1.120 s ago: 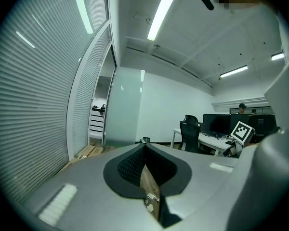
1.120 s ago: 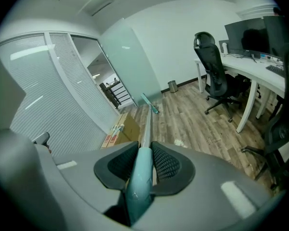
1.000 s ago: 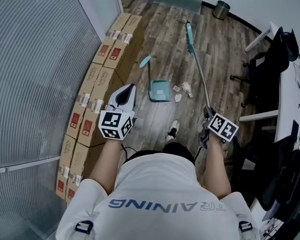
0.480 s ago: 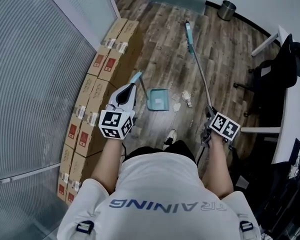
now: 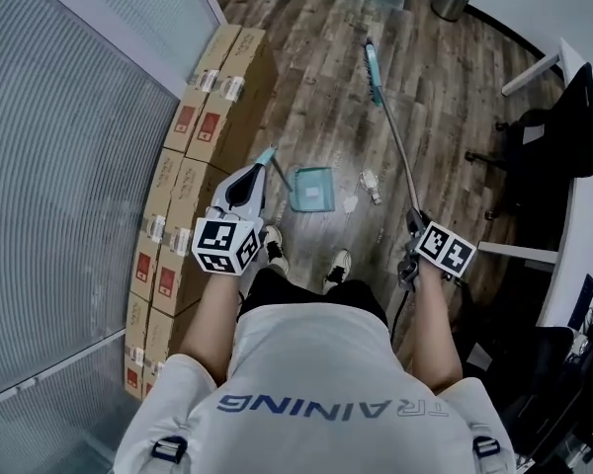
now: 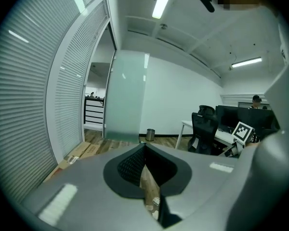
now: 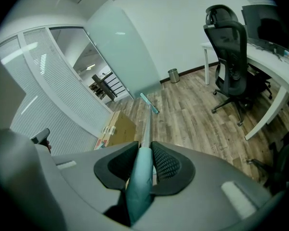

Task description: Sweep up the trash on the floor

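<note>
The right claw (image 7: pixel 144 166) is clamped on the teal grip of the broom (image 5: pixel 375 75), and the left claw (image 6: pixel 145 154) is closed on nothing. The broom looks light and stiff, and its head rests far out on the floor (image 5: pixel 316 77), so a firm hold at the grip suits it. Paper scraps (image 5: pixel 370 181) lie just beside the dustpan (image 5: pixel 313 189). They are probably featherlight and apt to scatter.

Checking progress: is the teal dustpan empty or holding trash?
Empty: teal plastic dustpan looks bare; white paper scraps lie beside it.
</note>
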{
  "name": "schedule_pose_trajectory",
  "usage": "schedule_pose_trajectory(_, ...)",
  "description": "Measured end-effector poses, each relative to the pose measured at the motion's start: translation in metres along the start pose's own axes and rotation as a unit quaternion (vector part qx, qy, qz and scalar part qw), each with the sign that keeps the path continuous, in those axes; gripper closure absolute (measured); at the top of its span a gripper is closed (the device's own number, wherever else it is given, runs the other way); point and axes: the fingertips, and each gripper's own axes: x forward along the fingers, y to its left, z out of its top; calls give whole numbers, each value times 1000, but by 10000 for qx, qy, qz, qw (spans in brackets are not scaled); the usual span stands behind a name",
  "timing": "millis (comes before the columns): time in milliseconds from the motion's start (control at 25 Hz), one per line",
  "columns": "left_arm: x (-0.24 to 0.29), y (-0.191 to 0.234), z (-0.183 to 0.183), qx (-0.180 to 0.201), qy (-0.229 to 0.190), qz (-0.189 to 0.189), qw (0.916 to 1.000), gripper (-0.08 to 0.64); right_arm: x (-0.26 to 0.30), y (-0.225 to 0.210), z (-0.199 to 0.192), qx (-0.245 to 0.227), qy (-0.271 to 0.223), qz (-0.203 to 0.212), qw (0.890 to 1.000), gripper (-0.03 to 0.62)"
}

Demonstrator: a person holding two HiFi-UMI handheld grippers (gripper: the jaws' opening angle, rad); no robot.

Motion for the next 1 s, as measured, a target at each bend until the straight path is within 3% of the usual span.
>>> schedule_pose_trajectory(480,74,108,-20,-33,494,-871,9950,557,38,64,-4,582,-209,-744,9953,485)
schedule_pose_trajectory(840,105,119,-66,102,1257,-799,9888,555,61,57,-12,658,149,-726,9951,485)
schedule_pose_trajectory(1000,119,113,-104,312,1893,-783,9783,499,68,44,-13,628,303,-695,9951,485)
